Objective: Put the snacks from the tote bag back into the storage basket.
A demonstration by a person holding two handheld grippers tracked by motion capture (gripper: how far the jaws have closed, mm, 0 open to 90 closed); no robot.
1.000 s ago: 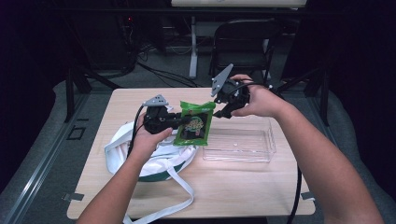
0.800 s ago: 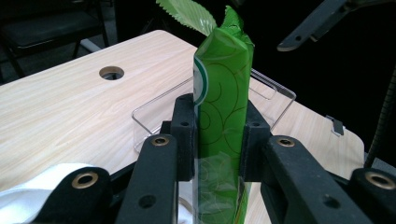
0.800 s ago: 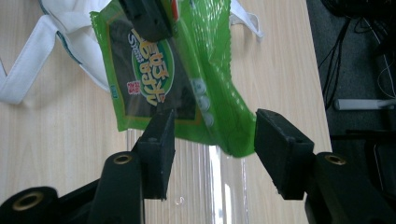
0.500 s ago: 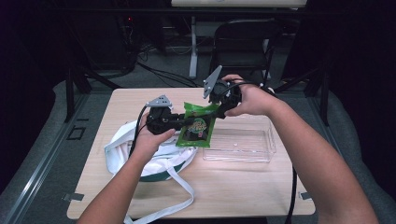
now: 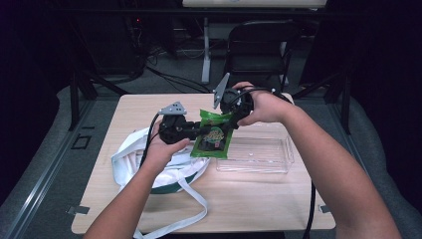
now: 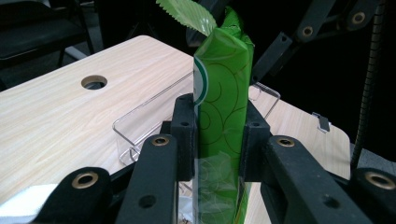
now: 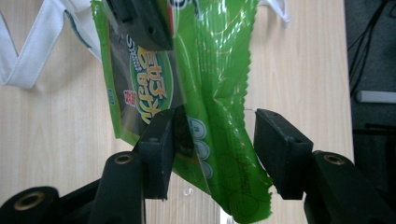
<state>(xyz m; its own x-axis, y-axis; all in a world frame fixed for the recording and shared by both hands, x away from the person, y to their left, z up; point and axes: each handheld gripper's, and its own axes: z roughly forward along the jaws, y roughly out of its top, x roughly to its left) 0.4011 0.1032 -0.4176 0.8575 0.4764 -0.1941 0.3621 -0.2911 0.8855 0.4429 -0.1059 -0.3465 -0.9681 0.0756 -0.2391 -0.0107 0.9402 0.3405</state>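
Left tool (image 6: pixel 219 135) pinching green snack bag (image 5: pixel 215 135), right tool (image 7: pixel 219 135) spread, above wooden table (image 5: pixel 259 199) in dark room.

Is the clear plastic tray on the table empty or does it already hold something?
Empty, as far as shows: the clear tray has bare table behind its walls, and the green snack packet is held above its left end.

High view looks forward and down over the pale wooden tabletop (image 5: pixel 259 194); both gripper views sit close, sharing the crinkly green plastic snack packet (image 6: pixel 222 93)
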